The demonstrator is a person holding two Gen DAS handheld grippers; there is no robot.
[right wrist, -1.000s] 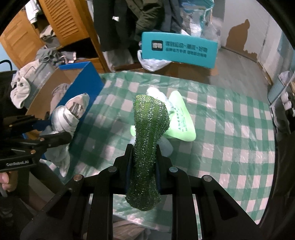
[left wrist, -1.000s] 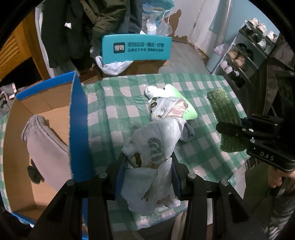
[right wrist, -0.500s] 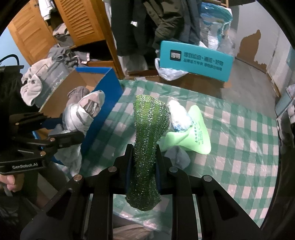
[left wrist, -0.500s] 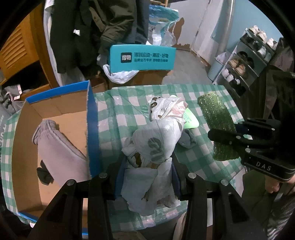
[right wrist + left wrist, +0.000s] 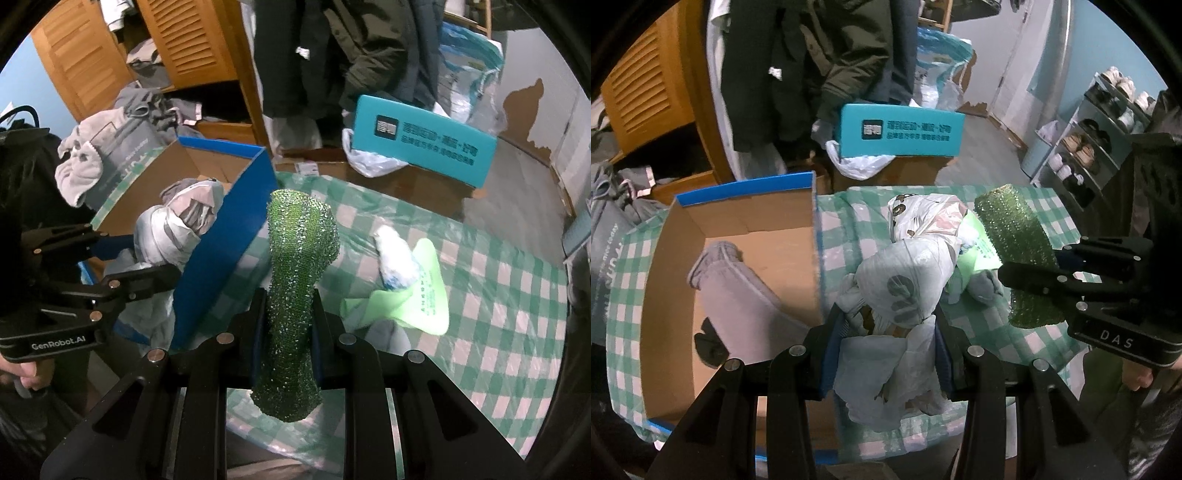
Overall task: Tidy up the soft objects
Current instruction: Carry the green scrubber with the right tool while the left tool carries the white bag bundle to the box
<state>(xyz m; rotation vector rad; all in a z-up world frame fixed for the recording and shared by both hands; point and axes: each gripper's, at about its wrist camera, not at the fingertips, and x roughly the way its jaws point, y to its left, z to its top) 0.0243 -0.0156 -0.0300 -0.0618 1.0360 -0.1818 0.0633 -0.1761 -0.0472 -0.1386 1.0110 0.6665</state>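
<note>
Your left tool [image 5: 888,325] pinches a crumpled bundle of pale grey-white printed fabric [image 5: 905,284], its two black fingers pressed into the cloth, and holds it clear of the bench just beside the blue wall of the open cardboard box [image 5: 815,236]. Your right tool [image 5: 286,325] is clamped on a long sparkly green knitted piece [image 5: 299,288], which stands up between the fingers and hangs out below them, above the near edge of the bench.

Beyond both tools, the green-and-white checked cloth covering the bench [image 5: 498,325] carries what is left: a flat light-green soft item with printed lettering [image 5: 424,295], a small white-and-blue rolled piece [image 5: 393,258] lying against it, and a grey scrap [image 5: 984,286] touching its near side. Inside the box, a grey ribbed garment [image 5: 738,291] already lies on the cardboard floor, with a small dark item [image 5: 707,341] beside it.

By that count, one garment at least is stowed, two pieces are in your tools and not yet over the box, and about three remain on the bench. The sorting looks to be short of half done. Behind the bench sit a teal printed carton [image 5: 899,131], hanging dark coats and a shoe rack [image 5: 1108,122].
</note>
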